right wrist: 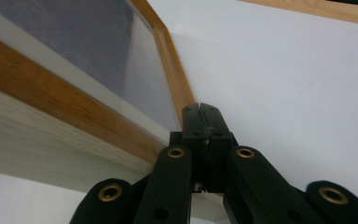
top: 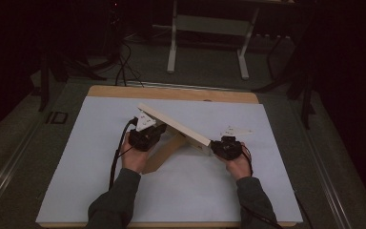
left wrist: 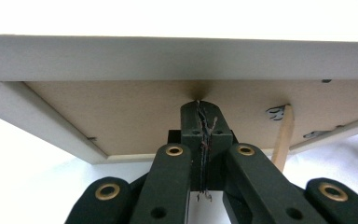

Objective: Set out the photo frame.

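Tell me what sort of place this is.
Probably a lab or workshop set up for recording, not a home. A wooden table covered with a plain white sheet stands on a bare grey floor, cables trail across it, and the white frame of another bench stands behind in the dark.

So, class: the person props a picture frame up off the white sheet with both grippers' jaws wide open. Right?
Not quite. The frame is propped off the sheet, but both the left gripper and right gripper have shut jaws, as the two gripper views show.

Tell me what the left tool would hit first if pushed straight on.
Most likely the brown back panel of the picture frame: the shut left tool points at it and looks almost touching.
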The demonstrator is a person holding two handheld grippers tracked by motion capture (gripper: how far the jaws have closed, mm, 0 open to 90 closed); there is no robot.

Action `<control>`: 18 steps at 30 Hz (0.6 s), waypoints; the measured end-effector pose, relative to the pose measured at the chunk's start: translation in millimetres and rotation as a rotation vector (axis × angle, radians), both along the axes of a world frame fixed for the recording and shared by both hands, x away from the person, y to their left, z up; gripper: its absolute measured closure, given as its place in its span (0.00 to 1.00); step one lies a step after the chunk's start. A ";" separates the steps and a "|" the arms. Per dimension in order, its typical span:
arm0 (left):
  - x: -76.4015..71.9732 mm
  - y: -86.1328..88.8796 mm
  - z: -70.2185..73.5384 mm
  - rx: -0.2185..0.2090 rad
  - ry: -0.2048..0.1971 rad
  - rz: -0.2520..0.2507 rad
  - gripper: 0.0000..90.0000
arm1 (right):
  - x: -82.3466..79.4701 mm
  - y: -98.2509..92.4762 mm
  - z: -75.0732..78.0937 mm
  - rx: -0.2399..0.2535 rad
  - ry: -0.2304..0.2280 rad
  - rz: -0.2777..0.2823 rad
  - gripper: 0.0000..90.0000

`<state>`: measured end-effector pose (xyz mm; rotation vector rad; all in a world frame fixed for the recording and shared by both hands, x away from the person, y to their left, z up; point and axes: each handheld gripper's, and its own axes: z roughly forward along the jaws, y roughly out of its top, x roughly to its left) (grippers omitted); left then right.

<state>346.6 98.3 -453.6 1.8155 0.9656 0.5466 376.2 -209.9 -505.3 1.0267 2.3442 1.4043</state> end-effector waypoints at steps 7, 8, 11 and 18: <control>-1.4 -2.4 3.2 0.009 -0.003 -0.013 1.00 | -3.8 3.4 1.1 -0.011 -0.008 0.023 1.00; -1.8 -2.8 3.9 0.009 -0.005 -0.015 1.00 | -4.7 4.0 1.2 -0.011 -0.007 0.025 1.00; -2.5 -3.3 5.9 0.016 -0.009 -0.019 1.00 | -6.6 5.4 1.5 -0.018 -0.011 0.034 1.00; -3.1 -4.2 8.9 0.008 0.001 -0.037 1.00 | -10.0 7.1 1.3 -0.018 -0.012 0.044 1.00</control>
